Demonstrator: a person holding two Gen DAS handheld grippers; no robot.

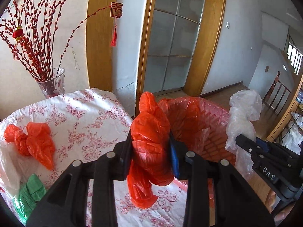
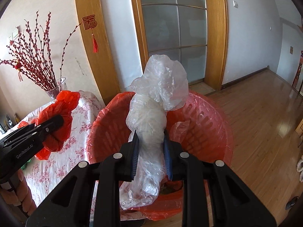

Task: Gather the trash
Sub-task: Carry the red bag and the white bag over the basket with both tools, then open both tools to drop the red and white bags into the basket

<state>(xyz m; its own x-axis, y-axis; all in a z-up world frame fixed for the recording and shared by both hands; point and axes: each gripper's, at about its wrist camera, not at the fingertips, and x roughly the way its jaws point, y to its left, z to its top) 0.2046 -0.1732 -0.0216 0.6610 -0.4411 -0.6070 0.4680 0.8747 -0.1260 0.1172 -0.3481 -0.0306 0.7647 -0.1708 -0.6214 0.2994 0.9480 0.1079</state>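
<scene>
Left gripper (image 1: 152, 149) clamps upright orange bag (image 1: 149, 132); right gripper (image 2: 150, 149) clamps upright clear bag (image 2: 157, 98).

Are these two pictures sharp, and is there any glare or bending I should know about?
Left wrist view: sharp, fisheye bows the wooden door frame, corners dark. Right wrist view: also sharp, daylight glare on the glossy wooden floor, clear crumpled plastic bag well lit.

We see a clear glass vase (image 1: 52, 82) of red-budded branches (image 1: 32, 37) at the back of the desk's white floral cloth (image 1: 79, 113), a red tasselled charm (image 1: 115, 15) hanging from one twig, a frosted-glass door in a wooden frame (image 1: 174, 37), and glossy wooden flooring (image 2: 261, 113)
</scene>
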